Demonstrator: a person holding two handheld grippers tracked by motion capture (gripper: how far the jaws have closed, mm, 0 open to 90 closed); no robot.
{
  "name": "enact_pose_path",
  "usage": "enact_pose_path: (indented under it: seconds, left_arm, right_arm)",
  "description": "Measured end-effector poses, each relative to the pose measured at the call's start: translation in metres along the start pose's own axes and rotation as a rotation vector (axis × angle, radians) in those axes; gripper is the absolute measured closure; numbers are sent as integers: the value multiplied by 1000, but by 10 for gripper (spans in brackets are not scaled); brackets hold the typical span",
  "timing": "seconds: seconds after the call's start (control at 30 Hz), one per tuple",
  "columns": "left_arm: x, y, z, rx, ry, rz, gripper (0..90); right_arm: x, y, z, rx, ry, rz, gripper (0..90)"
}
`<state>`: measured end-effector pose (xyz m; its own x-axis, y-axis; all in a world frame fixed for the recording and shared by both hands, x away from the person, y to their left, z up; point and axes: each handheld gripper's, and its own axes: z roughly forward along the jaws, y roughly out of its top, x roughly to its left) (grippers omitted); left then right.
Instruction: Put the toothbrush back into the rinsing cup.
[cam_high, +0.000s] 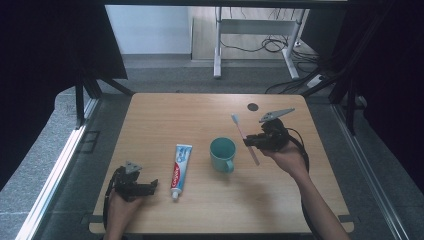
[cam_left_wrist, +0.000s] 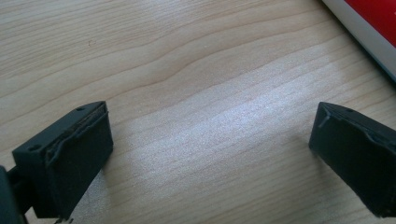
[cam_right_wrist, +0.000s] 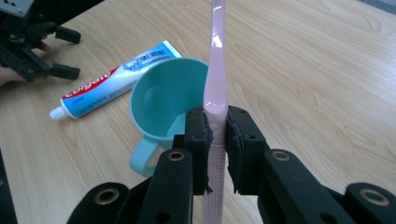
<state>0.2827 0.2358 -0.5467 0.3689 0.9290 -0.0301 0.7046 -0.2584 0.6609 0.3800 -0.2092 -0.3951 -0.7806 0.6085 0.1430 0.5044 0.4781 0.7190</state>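
Your right gripper (cam_right_wrist: 216, 140) has its jaws clamped on the pink toothbrush (cam_right_wrist: 216, 70), lifted just beside the teal cup (cam_right_wrist: 161, 100). Pickup is done; dropping it into the cup remains. Your left gripper (cam_left_wrist: 210, 149) rests released over the tabletop (cam_high: 165, 115), near the toothpaste (cam_high: 180, 164).

I count one pink toothbrush (cam_high: 244, 137), one teal mug (cam_high: 223, 154), one toothpaste tube (cam_high: 180, 164), and two tongs, my left tongs (cam_high: 150, 186) and right tongs (cam_high: 248, 142), over one counter (cam_high: 165, 115).
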Motion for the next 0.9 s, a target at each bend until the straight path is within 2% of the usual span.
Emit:
enact_pose_path:
  seconds: [0.9]
  left_arm:
    - [0, 0, 0, 0, -1, 1, 0]
  right_arm:
    - [15, 34, 18, -30, 18, -26, 784]
